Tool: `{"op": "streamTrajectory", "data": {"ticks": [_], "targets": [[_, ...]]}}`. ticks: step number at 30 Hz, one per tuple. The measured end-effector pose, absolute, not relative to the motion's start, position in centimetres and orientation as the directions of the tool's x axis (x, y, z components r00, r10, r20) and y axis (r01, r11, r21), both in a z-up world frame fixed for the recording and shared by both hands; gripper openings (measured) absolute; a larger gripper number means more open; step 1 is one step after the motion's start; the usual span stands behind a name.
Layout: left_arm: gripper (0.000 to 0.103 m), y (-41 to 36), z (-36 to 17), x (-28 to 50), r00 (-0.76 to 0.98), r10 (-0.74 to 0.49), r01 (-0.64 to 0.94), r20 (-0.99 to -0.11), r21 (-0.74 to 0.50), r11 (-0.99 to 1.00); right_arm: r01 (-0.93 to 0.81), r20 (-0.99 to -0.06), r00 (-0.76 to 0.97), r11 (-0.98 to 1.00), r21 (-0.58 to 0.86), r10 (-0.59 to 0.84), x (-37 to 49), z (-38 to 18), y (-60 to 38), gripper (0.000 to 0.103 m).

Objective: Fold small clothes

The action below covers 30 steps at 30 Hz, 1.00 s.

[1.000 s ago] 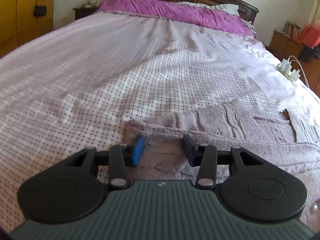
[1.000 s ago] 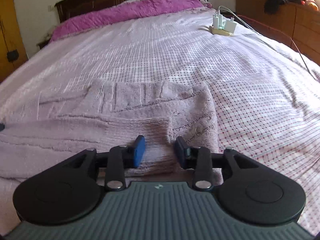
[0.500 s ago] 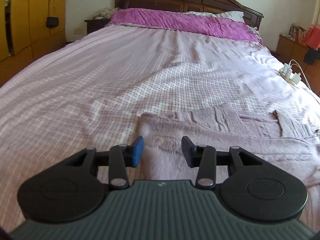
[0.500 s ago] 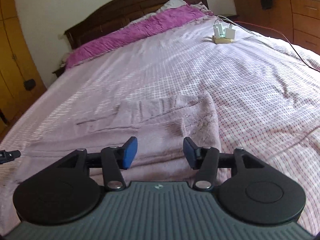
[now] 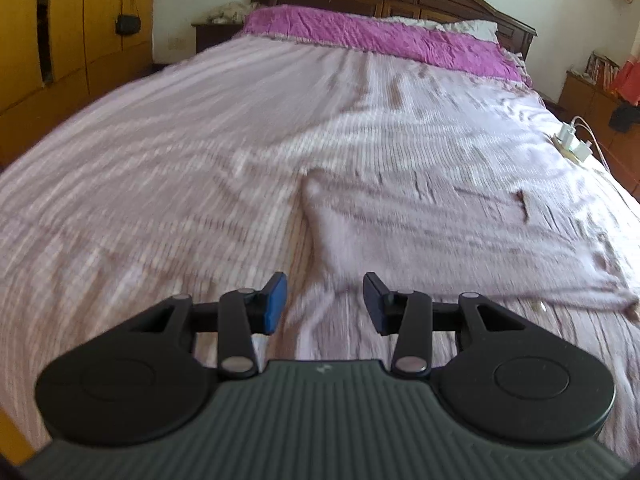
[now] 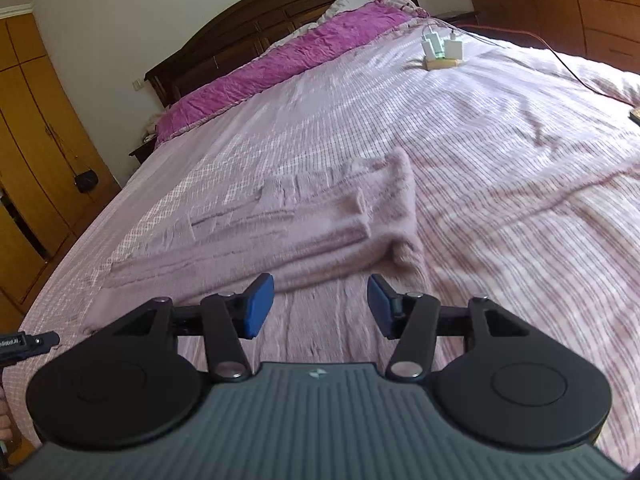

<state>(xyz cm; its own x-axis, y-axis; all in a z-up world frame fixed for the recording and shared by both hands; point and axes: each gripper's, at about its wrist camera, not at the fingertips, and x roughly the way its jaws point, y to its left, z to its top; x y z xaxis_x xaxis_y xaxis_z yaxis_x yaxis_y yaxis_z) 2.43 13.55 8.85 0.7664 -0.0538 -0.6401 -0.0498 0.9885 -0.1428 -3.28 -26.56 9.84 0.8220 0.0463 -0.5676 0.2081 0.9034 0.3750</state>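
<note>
A fuzzy pale-mauve garment [image 5: 440, 232] lies folded in flat layers on the checked bedspread, also in the right wrist view [image 6: 312, 236]. My left gripper [image 5: 325, 304] is open and empty, raised above the garment's near left corner. My right gripper [image 6: 320, 306] is open and empty, raised above the bedspread just in front of the garment's near edge. Part of the left gripper [image 6: 24, 346] shows at the left edge of the right wrist view.
The checked bedspread [image 5: 180, 184] covers a large bed with a magenta pillow cover [image 5: 372, 40] and dark headboard. A power strip with chargers [image 6: 442, 54] and cable lies on the bed's right side. Yellow wardrobes [image 5: 60, 20] stand left, wooden drawers [image 6: 592, 4] right.
Both grippers have pulled back and lifted away from the garment, which stays folded on the bed. The right gripper's jaws have opened wider.
</note>
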Motion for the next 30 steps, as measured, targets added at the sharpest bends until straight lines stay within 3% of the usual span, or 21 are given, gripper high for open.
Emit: {"op": "streamTrajectory", "data": {"ticks": [8, 10, 13, 20, 24, 30], "targets": [[0.044, 13.8, 8.1, -2.0, 0.736, -0.049, -0.062, -0.675, -0.139, 0.988, 0.198, -0.601, 0.796, 0.91, 0.365, 0.068, -7.2, 9.3, -26.8, 0.061], [0.044, 14.1, 7.9, -2.7, 0.728, -0.05, -0.069, -0.684, -0.145, 0.987, 0.199, -0.613, 0.787, 0.911, 0.361, 0.071, -7.9, 9.1, -27.0, 0.074], [0.044, 14.2, 7.5, -3.6, 0.711, -0.052, -0.071, -0.701, -0.146, 0.987, 0.195, -0.617, 0.783, 0.915, 0.354, 0.072, -8.9, 8.8, -27.3, 0.078], [0.045, 14.6, 6.2, -4.5, 0.665, -0.063, -0.059, -0.744, -0.136, 0.989, 0.219, -0.659, 0.75, 0.918, 0.331, 0.058, -10.3, 8.2, -28.2, 0.08], [0.056, 15.0, 5.5, -4.8, 0.641, -0.044, -0.082, -0.766, -0.126, 0.989, 0.218, -0.68, 0.731, 0.925, 0.311, 0.056, -10.8, 7.9, -28.7, 0.081], [0.056, 15.5, 5.0, -5.5, 0.614, -0.091, -0.074, -0.784, -0.173, 0.982, 0.172, -0.693, 0.713, 0.934, 0.312, 0.101, -11.5, 7.7, -29.4, 0.081]]}}
